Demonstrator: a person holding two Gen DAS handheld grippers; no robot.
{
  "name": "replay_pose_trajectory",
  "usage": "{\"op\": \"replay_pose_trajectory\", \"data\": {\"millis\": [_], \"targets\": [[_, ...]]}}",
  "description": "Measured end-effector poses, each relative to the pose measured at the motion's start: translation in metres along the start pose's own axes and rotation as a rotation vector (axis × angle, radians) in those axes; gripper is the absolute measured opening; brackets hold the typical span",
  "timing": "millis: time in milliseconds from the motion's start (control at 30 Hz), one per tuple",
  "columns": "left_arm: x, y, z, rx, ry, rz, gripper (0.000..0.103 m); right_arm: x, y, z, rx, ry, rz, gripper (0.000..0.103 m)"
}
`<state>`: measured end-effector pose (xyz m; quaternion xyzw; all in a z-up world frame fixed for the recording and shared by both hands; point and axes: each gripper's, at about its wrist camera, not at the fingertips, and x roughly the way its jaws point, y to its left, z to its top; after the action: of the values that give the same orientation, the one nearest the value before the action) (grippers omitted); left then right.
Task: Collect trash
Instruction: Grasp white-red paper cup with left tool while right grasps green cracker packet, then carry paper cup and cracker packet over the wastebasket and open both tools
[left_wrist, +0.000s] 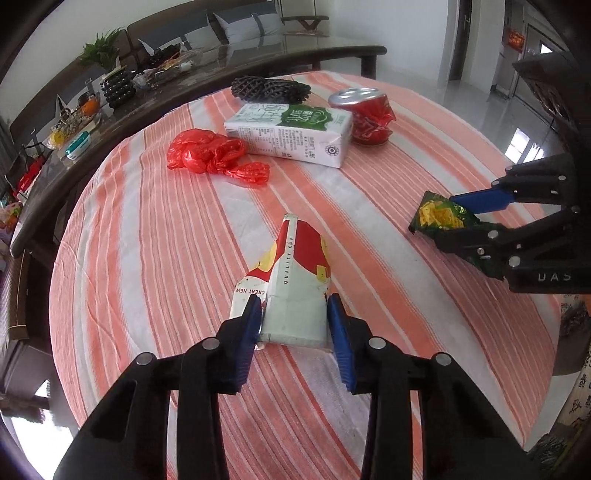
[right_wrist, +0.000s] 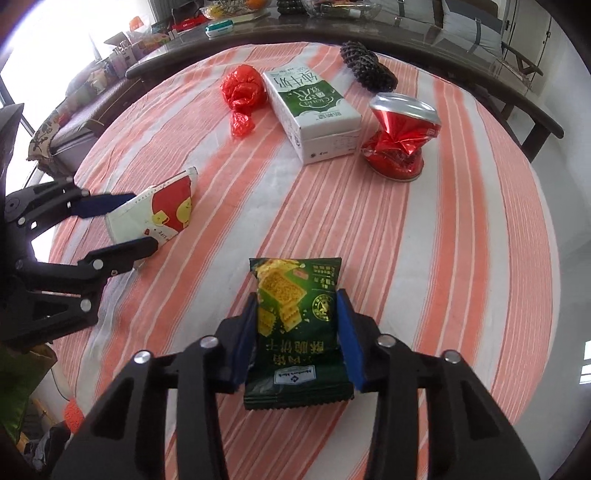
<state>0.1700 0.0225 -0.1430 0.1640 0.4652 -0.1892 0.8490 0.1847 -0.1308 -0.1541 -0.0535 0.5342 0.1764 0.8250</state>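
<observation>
- Leftmost, on the orange-and-white striped tablecloth (left_wrist: 147, 229), the left gripper (left_wrist: 293, 306) has its blue pads (left_wrist: 340, 332) set on either side of a flattened paper cup (left_wrist: 291, 280); the left pad touches the cup's edge, but whether the right one presses it I cannot tell, so the grip itself is uncertain. The cup lies flat on the cloth, white with red and yellow print.
- Seen from the right wrist camera, that same cup (right_wrist: 155, 210) sits between the left gripper's (right_wrist: 122, 225) two fingers near the table's left edge.
- Further back, a crumpled red plastic bag (left_wrist: 214, 155) lies just beside a green-and-white milk carton (left_wrist: 291, 133) resting on its side.
- Behind the carton sits a dark mesh wrapper (left_wrist: 271, 88), close to the far rim.
- Just right of the carton, nearly touching it, stands a crushed red can (left_wrist: 365, 116), tilted and dented.
- Rightmost, the right gripper (right_wrist: 297, 321) straddles a green biscuit packet (right_wrist: 295, 332) lying flat on the cloth; the pads (right_wrist: 347, 339) sit along both of the packet's long edges, yet a firm squeeze is not clear.
- From the left wrist camera the packet (left_wrist: 443, 216) shows between the right gripper's (left_wrist: 454, 218) fingers, well apart from the cup.
</observation>
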Motion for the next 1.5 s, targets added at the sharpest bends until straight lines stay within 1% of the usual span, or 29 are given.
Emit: {"op": "replay_pose_trajectory", "data": {"millis": [67,133,300,467,567,633,767,833,933,1067,1167,1333,1500], "targets": [[-0.008,-0.002,-0.001,-0.01,-0.026,-0.029,0.03,-0.01,-0.002,-0.004,0.008,-0.035,0.016,0.035],[-0.017,-0.006,-0.001,-0.02,-0.047,-0.052,0.029,-0.022,-0.003,-0.009,0.011,-0.068,0.017,0.035],[-0.032,-0.026,0.004,-0.054,-0.089,-0.131,0.028,-0.047,-0.026,-0.024,0.086,-0.136,0.066,0.035],[-0.04,-0.066,0.014,-0.049,-0.112,-0.222,0.028,-0.073,-0.066,-0.052,0.204,-0.202,0.143,0.035],[-0.043,-0.1,0.025,-0.024,-0.117,-0.265,0.028,-0.092,-0.097,-0.071,0.261,-0.234,0.154,0.035],[-0.044,-0.125,0.035,-0.009,-0.119,-0.301,0.028,-0.105,-0.123,-0.087,0.295,-0.25,0.128,0.035],[-0.041,-0.179,0.054,0.01,-0.114,-0.39,0.029,-0.126,-0.18,-0.123,0.368,-0.269,0.025,0.035],[-0.038,-0.209,0.062,0.028,-0.111,-0.417,0.029,-0.133,-0.21,-0.144,0.421,-0.275,-0.018,0.035],[-0.03,-0.252,0.069,0.057,-0.091,-0.458,0.029,-0.133,-0.245,-0.178,0.482,-0.269,-0.074,0.035],[-0.014,-0.308,0.075,0.115,-0.061,-0.472,0.029,-0.121,-0.277,-0.218,0.556,-0.245,-0.107,0.035],[0.002,-0.342,0.079,0.146,-0.058,-0.459,0.03,-0.113,-0.294,-0.237,0.595,-0.244,-0.117,0.035],[0.047,-0.372,0.083,0.118,0.002,-0.464,0.03,-0.106,-0.311,-0.254,0.659,-0.249,-0.105,0.035],[0.084,-0.396,0.084,0.124,0.027,-0.457,0.031,-0.107,-0.322,-0.263,0.699,-0.263,-0.088,0.035]]}}
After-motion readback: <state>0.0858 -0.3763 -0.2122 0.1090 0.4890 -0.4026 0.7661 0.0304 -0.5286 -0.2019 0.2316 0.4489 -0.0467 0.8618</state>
